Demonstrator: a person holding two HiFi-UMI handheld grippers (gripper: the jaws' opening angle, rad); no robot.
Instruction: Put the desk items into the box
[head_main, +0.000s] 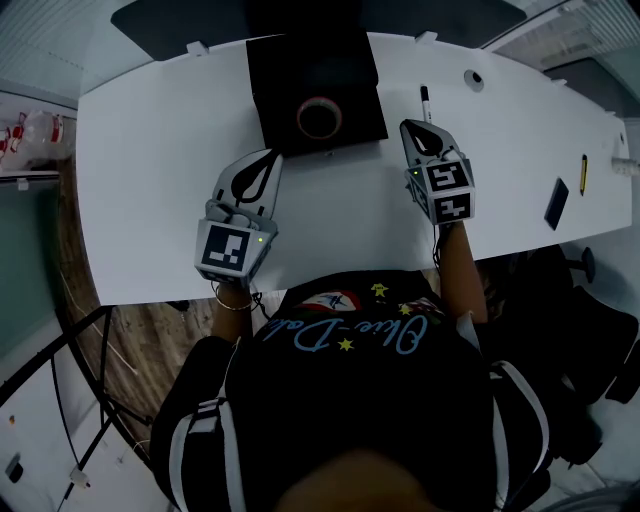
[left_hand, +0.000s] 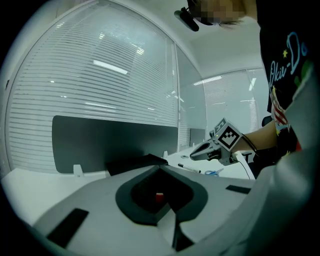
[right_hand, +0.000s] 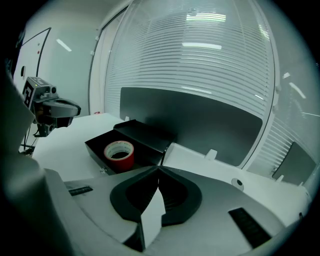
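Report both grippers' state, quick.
Left gripper: closed, holding nothing.
Right gripper: closed, holding nothing.

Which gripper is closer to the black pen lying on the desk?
The right one. The right gripper is right next to the near end of the pen. The left gripper is by the opposite front corner of the black box, farther away.

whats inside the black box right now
One roll of red tape lies flat, hole up, inside the black box. Whatever is under the roll is covered, and the interior is too dark to rule out small items.
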